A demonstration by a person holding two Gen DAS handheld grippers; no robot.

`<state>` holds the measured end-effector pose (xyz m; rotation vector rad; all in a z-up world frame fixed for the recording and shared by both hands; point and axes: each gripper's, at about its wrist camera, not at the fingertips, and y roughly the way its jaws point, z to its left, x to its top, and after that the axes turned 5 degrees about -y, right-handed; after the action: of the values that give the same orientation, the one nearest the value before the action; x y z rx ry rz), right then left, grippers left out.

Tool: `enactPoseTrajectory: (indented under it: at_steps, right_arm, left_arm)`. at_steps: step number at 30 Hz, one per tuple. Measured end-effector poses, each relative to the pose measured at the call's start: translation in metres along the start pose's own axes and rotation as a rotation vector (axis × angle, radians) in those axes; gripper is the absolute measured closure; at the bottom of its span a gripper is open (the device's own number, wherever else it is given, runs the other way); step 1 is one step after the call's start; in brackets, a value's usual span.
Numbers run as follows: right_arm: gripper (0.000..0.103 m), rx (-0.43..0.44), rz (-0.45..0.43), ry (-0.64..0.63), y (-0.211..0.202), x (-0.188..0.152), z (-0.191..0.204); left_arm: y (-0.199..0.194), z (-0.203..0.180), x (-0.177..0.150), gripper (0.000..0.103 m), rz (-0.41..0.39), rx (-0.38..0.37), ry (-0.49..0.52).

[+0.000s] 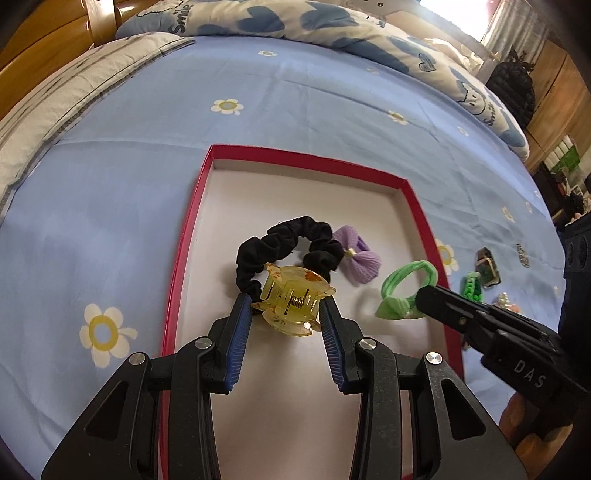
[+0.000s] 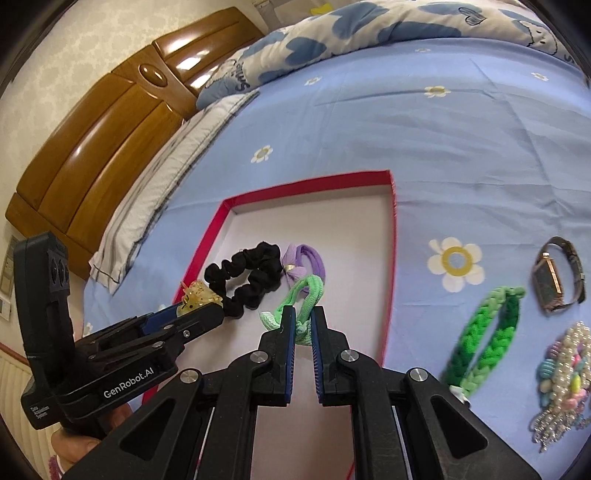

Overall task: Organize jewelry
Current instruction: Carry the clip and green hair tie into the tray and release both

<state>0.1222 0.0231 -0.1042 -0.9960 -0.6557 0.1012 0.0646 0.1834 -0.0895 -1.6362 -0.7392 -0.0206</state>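
Observation:
A red-rimmed box (image 1: 413,206) with a white floor lies on the blue bedsheet; it also shows in the right wrist view (image 2: 392,236). Inside lie a black scrunchie (image 1: 280,240) (image 2: 247,273) and a purple bow hair tie (image 1: 356,260) (image 2: 304,260). My left gripper (image 1: 286,308) is shut on a yellow claw clip (image 1: 291,301) (image 2: 197,295) over the box floor. My right gripper (image 2: 303,321) is shut on a light green hair tie (image 2: 304,295) (image 1: 404,286) inside the box near its right wall.
On the sheet right of the box lie a green braided band (image 2: 484,332), a wristwatch (image 2: 557,280) and a pearl and bead bracelet pile (image 2: 563,373). A folded quilt (image 2: 369,26) and wooden headboard (image 2: 110,122) stand beyond.

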Motion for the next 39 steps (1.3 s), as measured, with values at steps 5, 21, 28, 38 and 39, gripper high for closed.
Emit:
enactPoseTrajectory:
  at_steps: [5,21,28,38,39]
  right_arm:
    - [0.095,-0.021,0.043,-0.013,0.018,0.001,-0.001]
    - [0.087,-0.023,0.074,-0.029,0.030,0.001,-0.001]
    - [0.080,-0.009,0.057,-0.031,0.019,0.001,0.001]
    - [0.071,-0.002,0.030,-0.029,0.004,-0.001,0.002]
    - [0.071,-0.001,0.029,-0.030,0.003,-0.002,0.002]
  left_arm:
    - [0.009,0.002,0.002,0.067,0.017,0.012,-0.002]
    - [0.017,0.003,0.005,0.066,0.037,0.023,0.010]
    - [0.014,0.004,0.003,0.058,0.031,0.027,0.008]
    - [0.009,0.006,-0.001,0.052,0.026,0.034,0.011]
    - [0.008,0.006,-0.002,0.051,0.024,0.036,0.012]
